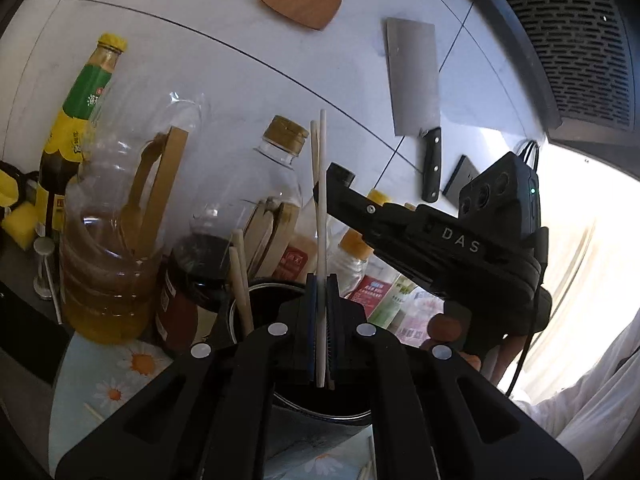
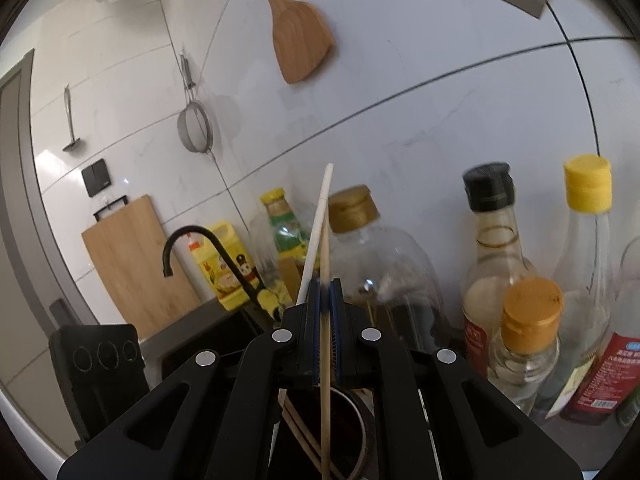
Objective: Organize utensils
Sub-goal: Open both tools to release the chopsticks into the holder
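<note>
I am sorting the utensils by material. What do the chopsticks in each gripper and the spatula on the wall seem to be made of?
Left gripper: white chopsticks, smooth and pale, probably plastic or melamine.
Right gripper: tan chopstick, matte, likely bamboo or wood, beside a white chopstick that looks plastic.
Spatula: wood or bamboo with visible grain.

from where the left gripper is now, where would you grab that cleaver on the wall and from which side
Take the cleaver by its black handle, the lower end, approaching front-on from the room side. The wide blade lies flat against the tiled wall with nothing to pinch; the narrow handle fits between two fingers.
</note>
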Action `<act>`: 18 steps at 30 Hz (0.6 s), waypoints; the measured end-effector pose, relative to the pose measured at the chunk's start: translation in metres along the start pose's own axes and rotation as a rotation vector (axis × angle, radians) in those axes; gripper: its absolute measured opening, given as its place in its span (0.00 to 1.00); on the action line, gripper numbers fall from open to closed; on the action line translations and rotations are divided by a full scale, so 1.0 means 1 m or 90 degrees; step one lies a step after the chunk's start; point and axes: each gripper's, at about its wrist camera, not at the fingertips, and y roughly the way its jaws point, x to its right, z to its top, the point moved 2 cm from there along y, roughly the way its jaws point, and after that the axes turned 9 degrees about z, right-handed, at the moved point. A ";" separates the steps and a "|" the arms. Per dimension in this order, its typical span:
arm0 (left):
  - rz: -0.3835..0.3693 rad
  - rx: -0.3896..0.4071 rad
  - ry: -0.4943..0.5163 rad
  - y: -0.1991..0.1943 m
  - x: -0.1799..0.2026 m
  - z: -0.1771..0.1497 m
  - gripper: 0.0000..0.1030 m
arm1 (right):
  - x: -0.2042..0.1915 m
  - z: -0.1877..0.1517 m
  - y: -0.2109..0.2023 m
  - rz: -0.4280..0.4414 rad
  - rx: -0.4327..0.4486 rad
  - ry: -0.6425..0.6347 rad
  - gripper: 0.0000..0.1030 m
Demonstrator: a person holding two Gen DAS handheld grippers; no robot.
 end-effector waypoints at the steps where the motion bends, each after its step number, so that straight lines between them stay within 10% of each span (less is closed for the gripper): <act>1: 0.004 -0.003 0.004 0.000 0.001 0.000 0.05 | 0.001 -0.001 -0.001 -0.001 -0.002 0.000 0.05; 11: 0.050 -0.008 0.006 -0.013 0.001 0.001 0.14 | -0.002 -0.011 -0.010 -0.019 -0.028 -0.024 0.09; 15: 0.074 0.008 0.013 -0.030 0.004 0.003 0.36 | -0.007 -0.009 -0.019 -0.039 -0.022 -0.040 0.52; 18: 0.090 0.017 0.014 -0.045 0.006 0.007 0.54 | -0.017 -0.005 -0.031 -0.055 -0.007 -0.054 0.60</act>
